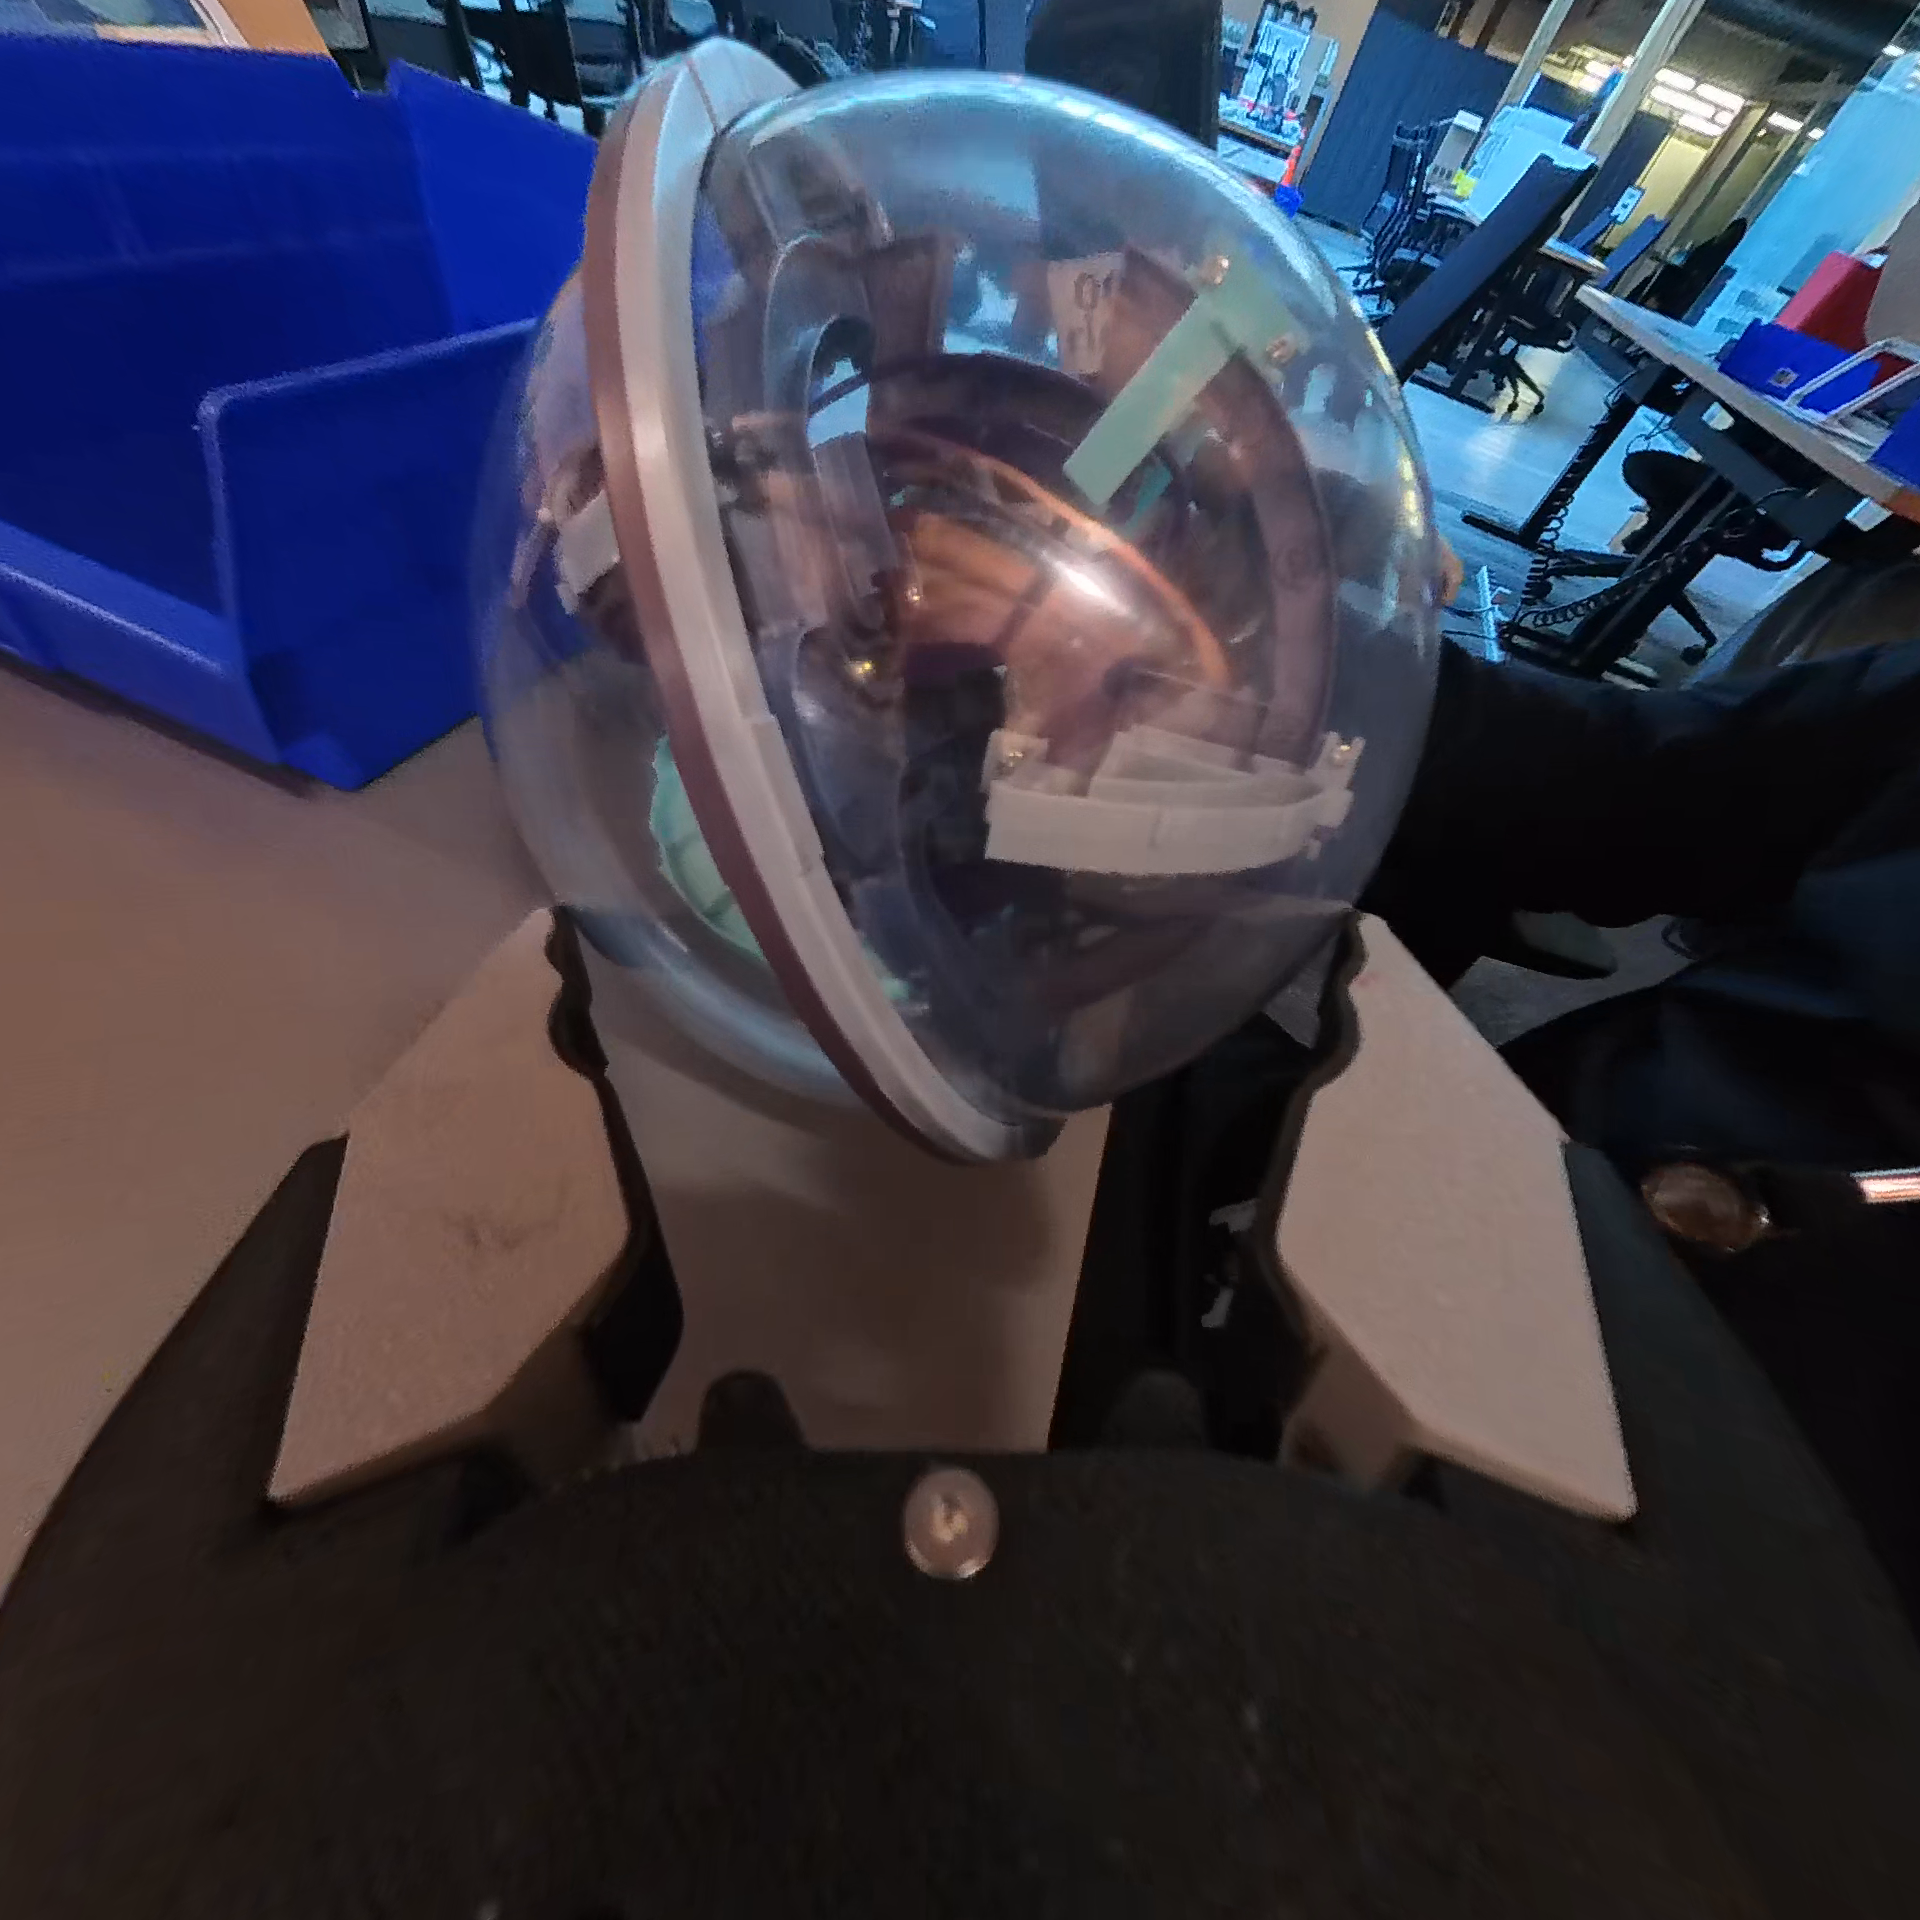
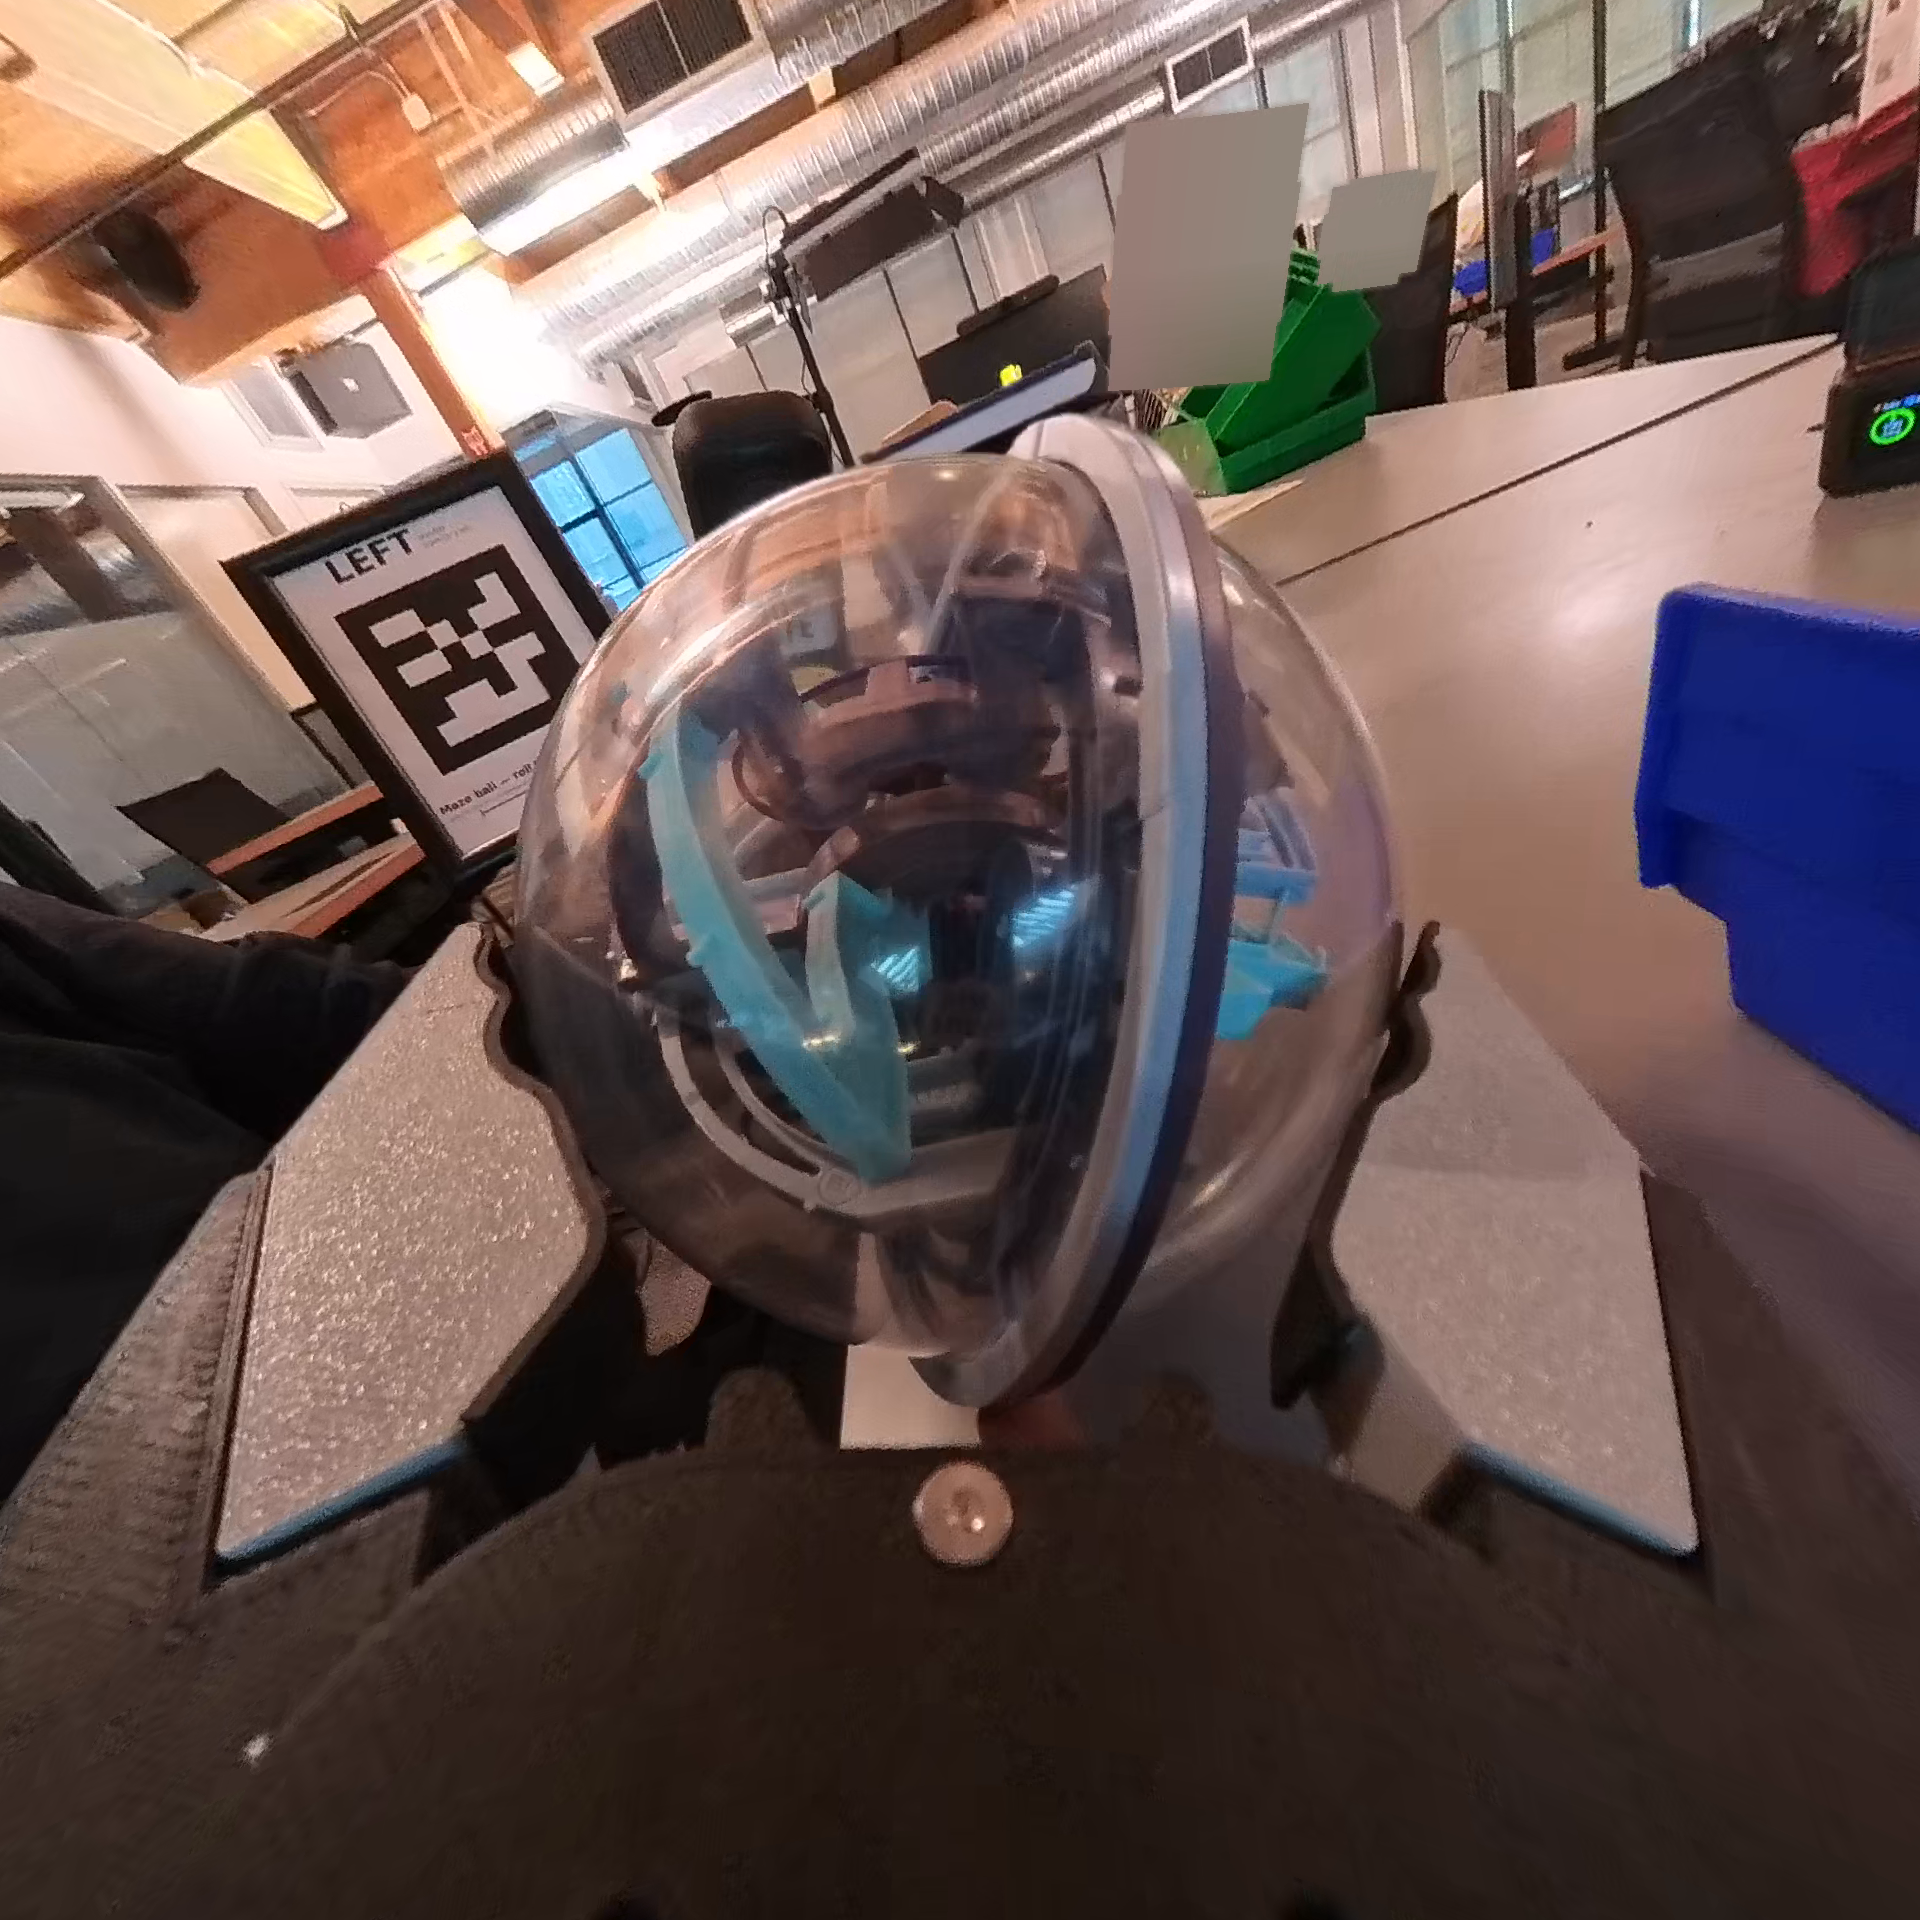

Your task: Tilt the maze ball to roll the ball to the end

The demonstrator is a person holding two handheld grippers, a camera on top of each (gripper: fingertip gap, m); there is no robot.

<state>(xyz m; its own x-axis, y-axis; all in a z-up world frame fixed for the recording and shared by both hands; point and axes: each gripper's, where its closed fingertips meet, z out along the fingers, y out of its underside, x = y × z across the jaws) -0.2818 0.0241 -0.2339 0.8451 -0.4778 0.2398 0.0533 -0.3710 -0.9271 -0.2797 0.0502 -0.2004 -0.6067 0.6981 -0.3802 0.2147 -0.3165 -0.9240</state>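
Observation:
The maze ball (image 1: pixel 966 582) is a clear plastic sphere with a white equator ring and grey, brown and pale green tracks inside. It fills the middle of the left wrist view, lifted above the table. My left gripper (image 1: pixel 958 966) is shut on its lower part, with both black pads (image 1: pixel 566 997) against the shell. In the right wrist view the maze ball (image 2: pixel 935 883) shows light blue tracks and a tilted ring. My right gripper (image 2: pixel 956 997) is shut on it too, pads (image 2: pixel 1403 1018) touching both sides. I cannot make out the small ball inside.
A blue bin (image 1: pixel 208 416) stands on the beige table (image 1: pixel 156 987) at the left; it also shows at the right of the right wrist view (image 2: pixel 1787 831). A framed marker sign (image 2: pixel 436 665), green bins (image 2: pixel 1299 384) and a small screen device (image 2: pixel 1881 426) stand farther off. A dark sleeve (image 1: pixel 1662 790) is beside the ball.

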